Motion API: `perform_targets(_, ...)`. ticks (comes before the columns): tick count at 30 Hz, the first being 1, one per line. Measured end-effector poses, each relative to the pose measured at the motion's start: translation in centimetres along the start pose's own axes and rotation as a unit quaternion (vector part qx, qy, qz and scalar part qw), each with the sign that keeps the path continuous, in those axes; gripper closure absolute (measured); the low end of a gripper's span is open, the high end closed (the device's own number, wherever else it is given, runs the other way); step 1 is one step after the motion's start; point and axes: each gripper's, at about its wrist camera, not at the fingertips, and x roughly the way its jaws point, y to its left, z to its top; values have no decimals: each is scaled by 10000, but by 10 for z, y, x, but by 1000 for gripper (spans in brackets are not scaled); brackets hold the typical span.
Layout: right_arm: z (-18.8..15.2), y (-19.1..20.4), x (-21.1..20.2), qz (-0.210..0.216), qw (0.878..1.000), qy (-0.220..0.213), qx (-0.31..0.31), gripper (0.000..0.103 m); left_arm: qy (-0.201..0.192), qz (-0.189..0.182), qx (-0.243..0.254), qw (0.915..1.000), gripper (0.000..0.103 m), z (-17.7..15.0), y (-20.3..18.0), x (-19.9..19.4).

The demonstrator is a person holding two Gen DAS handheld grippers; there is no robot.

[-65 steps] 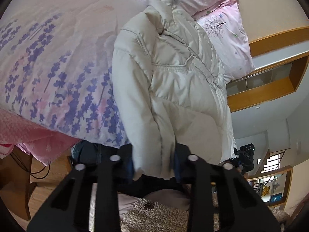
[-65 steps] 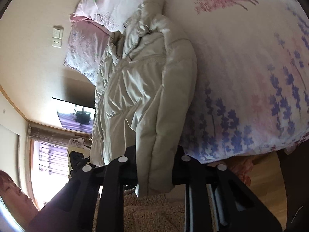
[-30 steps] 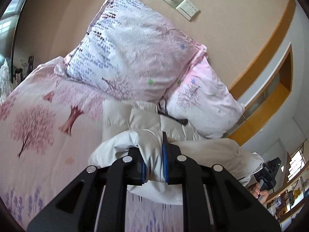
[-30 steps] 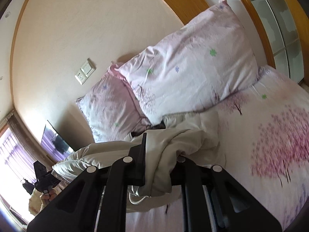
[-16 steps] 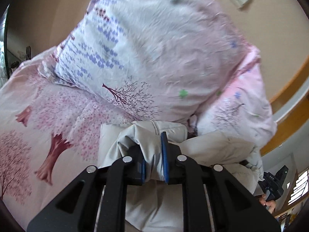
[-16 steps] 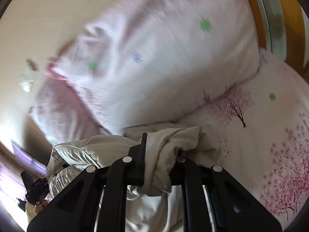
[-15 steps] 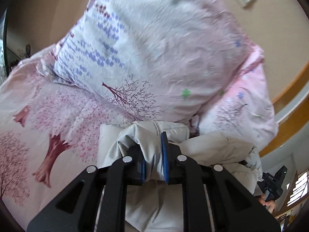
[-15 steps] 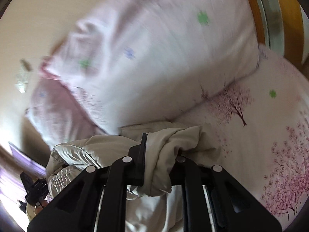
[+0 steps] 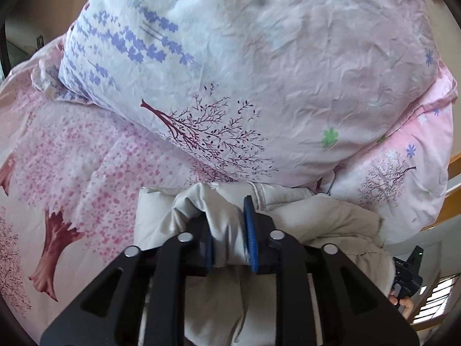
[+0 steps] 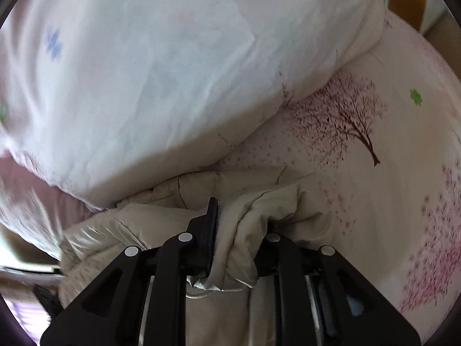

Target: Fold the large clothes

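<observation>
A cream puffer jacket (image 9: 322, 219) lies on the bed, folded over itself, its far end against the pillows. My left gripper (image 9: 227, 230) is shut on a bunched fold of the jacket, low over the bed. My right gripper (image 10: 239, 230) is shut on another bunched fold of the jacket (image 10: 161, 219). Both held folds rest on top of the jacket's lower layer, close to the pillows. The rest of the jacket runs back under the grippers and is mostly hidden.
A large floral pillow (image 9: 259, 72) stands right ahead of the left gripper, with a pink pillow (image 9: 403, 178) to its right. The pillow (image 10: 173, 72) fills the right wrist view. The pink tree-print bedspread (image 10: 374, 158) spreads around. A wooden headboard edge (image 9: 452, 161) shows at the right.
Both grippers have carried the jacket's hem from the foot of the bed up toward the pillows, folding it over. In the last half second they moved closer to the pillows and lower.
</observation>
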Motion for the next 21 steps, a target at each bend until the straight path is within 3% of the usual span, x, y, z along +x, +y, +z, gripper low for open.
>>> perform_targets(2, 3, -10, -10, 388, 9990, -3, 212, 72, 50, -290, -134, 9995, 64, 2, 5, -4)
perform_targets(4, 2, -20, -23, 890, 9954, -94, 351, 56, -2, -766, -407, 9962, 35, 3, 16, -14)
perform_targets(5, 1, -25, -29, 1159, 9923, -125, 411, 46, -98, -982, -532, 9937, 28, 3, 21, -22)
perform_targets(6, -1, -29, -36, 1399, 9889, -201, 447, 43, -173, -1053, -561, 9927, 18, 4, 24, -27)
perform_targets(10, -17, -29, -72, 1496, 9846, -910, -12, 43, -582, -1131, -285, 9915, 17, 0, 22, -64)
perform_targets(13, -39, -2, -95, 783, 9785, -1605, -1036, 42, -781, -944, 428, 9915, 16, -21, 2, -90)
perform_targets(16, -73, 24, -119, 132, 9536, -2388, -1831, 42, -786, -761, 1285, 9857, 16, -53, -30, -103)
perform_targets(18, -92, 41, -122, 353, 9432, -2342, -2330, 43, -712, -689, 1878, 9772, 16, -80, -54, -106)
perform_targets(19, -103, 53, -117, 529, 9390, -2036, -2722, 44, -665, -632, 2118, 9730, 16, -90, -64, -105)
perform_targets(21, -128, 74, -103, 712, 9258, -1509, -3392, 64, -533, -549, 2452, 9664, 16, -111, -77, -97)
